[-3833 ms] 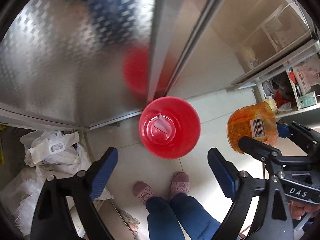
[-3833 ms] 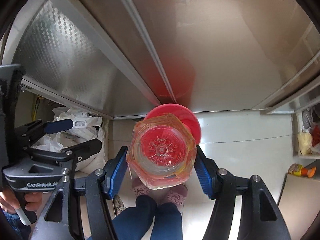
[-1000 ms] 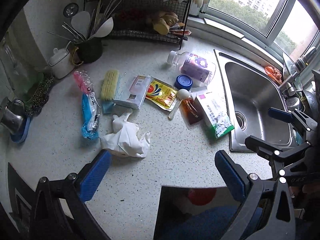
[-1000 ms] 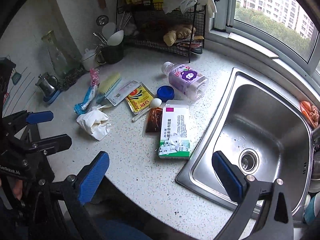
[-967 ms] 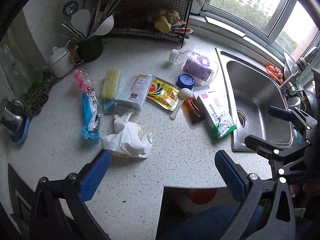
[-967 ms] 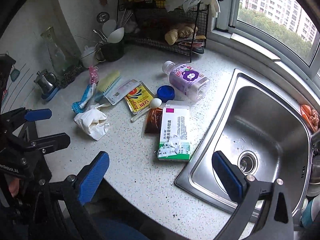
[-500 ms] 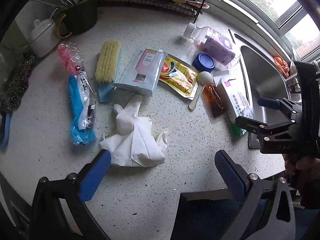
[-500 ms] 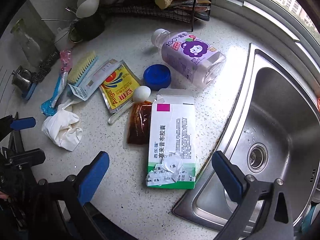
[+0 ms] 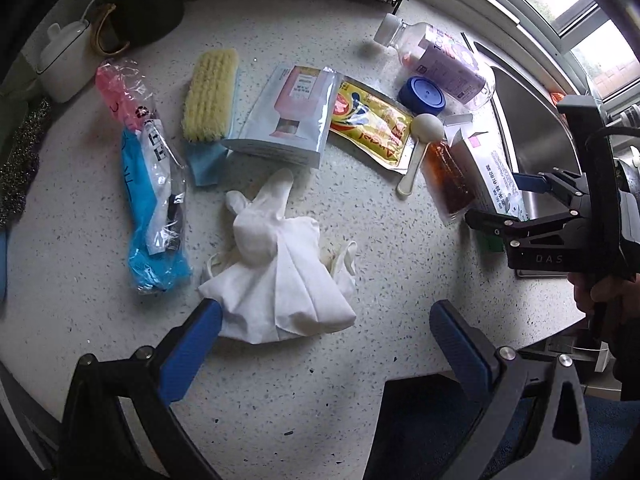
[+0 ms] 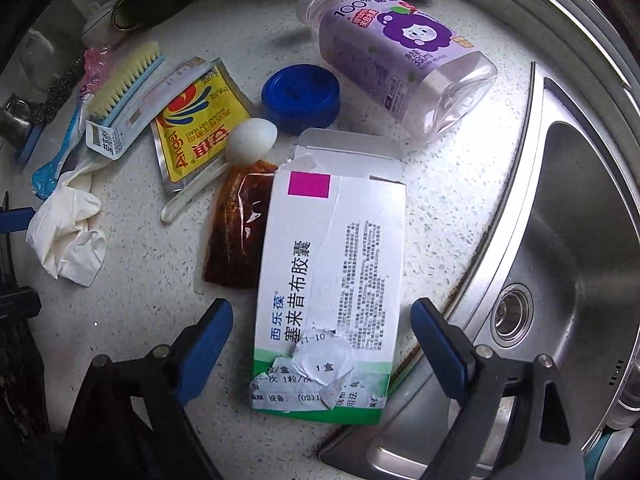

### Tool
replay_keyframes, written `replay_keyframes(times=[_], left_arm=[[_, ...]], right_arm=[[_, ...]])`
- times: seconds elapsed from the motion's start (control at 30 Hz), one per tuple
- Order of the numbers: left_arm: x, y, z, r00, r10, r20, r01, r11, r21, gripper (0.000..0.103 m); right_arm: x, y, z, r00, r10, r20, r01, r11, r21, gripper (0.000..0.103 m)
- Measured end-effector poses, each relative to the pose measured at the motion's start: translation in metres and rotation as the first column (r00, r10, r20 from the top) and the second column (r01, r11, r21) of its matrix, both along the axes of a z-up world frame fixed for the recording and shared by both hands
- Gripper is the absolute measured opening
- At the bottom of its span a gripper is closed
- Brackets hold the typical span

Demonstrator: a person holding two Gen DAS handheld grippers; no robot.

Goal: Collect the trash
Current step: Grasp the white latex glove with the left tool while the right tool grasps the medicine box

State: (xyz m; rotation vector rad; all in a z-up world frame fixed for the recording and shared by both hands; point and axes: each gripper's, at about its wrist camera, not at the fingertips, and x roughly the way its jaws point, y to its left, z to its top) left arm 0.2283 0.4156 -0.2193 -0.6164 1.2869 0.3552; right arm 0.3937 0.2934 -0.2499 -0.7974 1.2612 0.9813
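A speckled white kitchen counter [image 9: 400, 272] runs along a window, with a stainless sink [image 10: 568, 216] filling the right of the right wrist view.

The left gripper [image 9: 324, 336] hangs low over the counter at the bottom of its frame, blue pads spread wide apart and holding nothing; its left pad [image 9: 192, 344] sits right at the edge of a crumpled white glove [image 9: 276, 272] in mid-frame. The right gripper [image 10: 322, 340] is likewise spread wide and empty, its two pads flanking the lower end of a torn white-and-green medicine box [image 10: 332, 280] printed with "塞来昔布胶囊". In the left wrist view that tool shows at the right edge, marked "DAS", gripped by the person's hand [image 9: 600, 288].

The rest of the litter lies in the upper half of both frames. A brown sauce sachet [image 10: 236, 224] is partly tucked under the box's left side. Above it a white plastic spoon [image 10: 224, 160] overlaps a yellow "Angel" instant dry yeast packet [image 10: 196, 120]. A blue lid [image 10: 300, 94] lies beside a clear bottle [image 10: 400, 48] on its side, purple label reading "100%" and "330ml". Farther left are a silver pouch [image 9: 288, 116], a yellow-bristled scrub brush [image 9: 208, 92] and a blue-and-pink plastic wrapper [image 9: 148, 184].
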Motion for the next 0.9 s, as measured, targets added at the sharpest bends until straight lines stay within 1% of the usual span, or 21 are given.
replay_keyframes(times=[0.07,0.13,0.17,0.23,0.33,0.37,0.43,0.57,0.73,0.8,0.83,0.87,0.9], left_arm=[[-0.002,0.001,0.0,1.0,0.002,0.01,-0.002,1.0,-0.01,0.103],[-0.004,0.002,0.002,1.0,0.001,0.021,-0.001,1.0,-0.012,0.103],[-0.004,0.002,0.002,1.0,0.0,0.026,0.0,1.0,-0.013,0.103],[-0.003,0.001,0.001,0.999,-0.018,0.03,0.019,1.0,-0.021,0.103],[0.003,-0.003,-0.001,0.997,-0.069,0.021,0.069,0.998,0.002,0.103],[0.005,-0.004,-0.002,0.997,-0.078,0.016,0.078,0.997,0.009,0.103],[0.008,-0.002,-0.005,0.997,-0.08,0.012,0.08,0.997,0.011,0.103],[0.015,0.004,-0.012,0.997,-0.073,0.008,0.073,0.997,0.017,0.103],[0.022,0.005,-0.024,0.995,-0.094,-0.019,0.095,0.995,0.031,0.102],[0.024,0.005,-0.029,0.995,-0.093,-0.033,0.094,0.995,0.042,0.093],[0.025,0.005,-0.031,0.995,-0.085,-0.041,0.087,0.995,0.041,0.085],[0.025,0.005,-0.031,0.996,-0.079,-0.042,0.081,0.996,0.046,0.085],[0.024,0.004,-0.03,0.996,-0.077,-0.039,0.078,0.996,0.05,0.079]], right_arm=[[-0.001,0.001,0.003,1.0,0.006,0.009,-0.006,1.0,0.005,0.081],[-0.003,0.004,0.007,0.999,0.026,0.026,-0.026,1.0,0.011,0.064],[-0.005,0.006,0.009,0.999,0.034,0.021,-0.034,0.999,0.007,0.06],[-0.01,0.007,0.012,0.998,0.062,0.015,-0.062,0.998,-0.009,0.059],[-0.012,0.003,0.021,0.999,0.049,0.022,-0.049,0.999,0.005,0.058],[-0.012,-0.002,0.023,0.999,0.04,0.036,-0.041,0.999,0.01,0.058],[-0.012,-0.01,0.035,0.998,0.009,0.056,-0.011,1.0,0.027,0.058],[-0.005,-0.027,0.055,0.997,-0.077,0.021,0.076,0.994,0.073,0.058],[-0.006,-0.041,0.063,0.99,-0.142,0.017,0.14,0.987,0.084,0.058],[-0.006,-0.049,0.063,0.986,-0.167,0.009,0.165,0.982,0.09,0.058],[-0.005,-0.053,0.063,0.984,-0.177,0.005,0.176,0.98,0.094,0.058],[-0.004,-0.056,0.064,0.982,-0.188,0.002,0.187,0.978,0.098,0.058],[-0.006,-0.059,0.063,0.98,-0.199,-0.001,0.198,0.975,0.102,0.058]])
